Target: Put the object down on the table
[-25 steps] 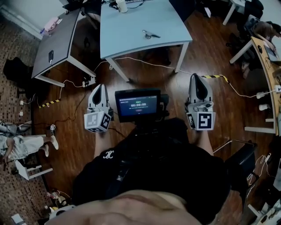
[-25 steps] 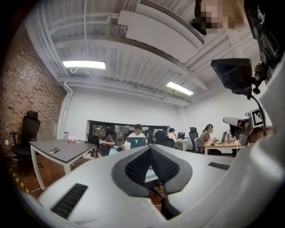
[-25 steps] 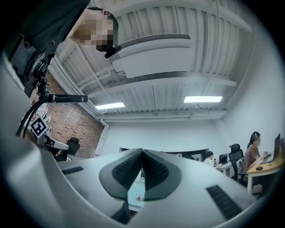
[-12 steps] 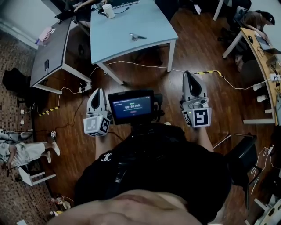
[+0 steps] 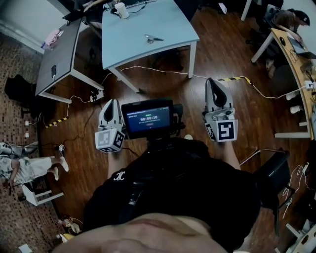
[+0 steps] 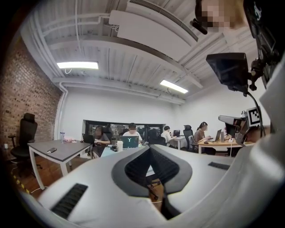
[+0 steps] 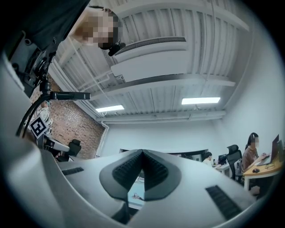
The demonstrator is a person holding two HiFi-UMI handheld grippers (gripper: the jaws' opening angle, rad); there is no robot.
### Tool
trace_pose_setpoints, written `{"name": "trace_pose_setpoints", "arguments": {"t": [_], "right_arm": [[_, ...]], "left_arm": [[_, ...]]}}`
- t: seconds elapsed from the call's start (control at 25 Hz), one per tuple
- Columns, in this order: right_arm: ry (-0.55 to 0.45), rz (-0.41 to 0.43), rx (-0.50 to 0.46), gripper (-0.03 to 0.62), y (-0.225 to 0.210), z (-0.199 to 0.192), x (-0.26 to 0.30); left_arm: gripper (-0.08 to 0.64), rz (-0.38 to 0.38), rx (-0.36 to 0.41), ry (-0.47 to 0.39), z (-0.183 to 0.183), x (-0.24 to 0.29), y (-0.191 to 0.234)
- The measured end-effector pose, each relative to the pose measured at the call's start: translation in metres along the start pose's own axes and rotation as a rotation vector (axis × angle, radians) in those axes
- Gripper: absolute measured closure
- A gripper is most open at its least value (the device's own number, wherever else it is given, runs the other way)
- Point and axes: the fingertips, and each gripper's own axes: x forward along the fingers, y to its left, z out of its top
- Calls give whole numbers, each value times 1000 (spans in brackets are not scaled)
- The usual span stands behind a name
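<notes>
My left gripper (image 5: 111, 101) and my right gripper (image 5: 213, 81) are both held out over the wooden floor, short of the light blue table (image 5: 168, 22). A small metal object (image 5: 153, 38) lies on that table, well ahead of both grippers. In the left gripper view the left gripper (image 6: 150, 147) has its dark pads meeting at the tip with nothing between them. The right gripper (image 7: 142, 152) is shut the same way and holds nothing. Below its pads the blue table and the small object (image 7: 137, 196) show through the gap.
A dark grey table (image 5: 61, 54) with a phone stands at the left. A white cup (image 5: 121, 11) sits at the blue table's far edge. Cables (image 5: 163, 70) and striped tape (image 5: 232, 79) cross the floor. Desks with seated people (image 5: 289, 22) line the right. A screen (image 5: 147, 117) hangs at my chest.
Both grippers have travelled level with the person. In the head view the blue table has slid to the left. Both pairs of jaws stay closed.
</notes>
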Motion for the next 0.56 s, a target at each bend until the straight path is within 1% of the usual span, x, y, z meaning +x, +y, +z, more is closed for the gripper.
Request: {"name": "trace_pose_setpoints", "arguments": {"t": [0.32, 0.56], "right_arm": [[8, 17, -9, 617, 5, 0, 2], [65, 66, 30, 616, 10, -11, -3]], "left_arm": [[555, 10, -7, 10, -5, -3, 3], [555, 7, -9, 11, -8, 0, -2]]}}
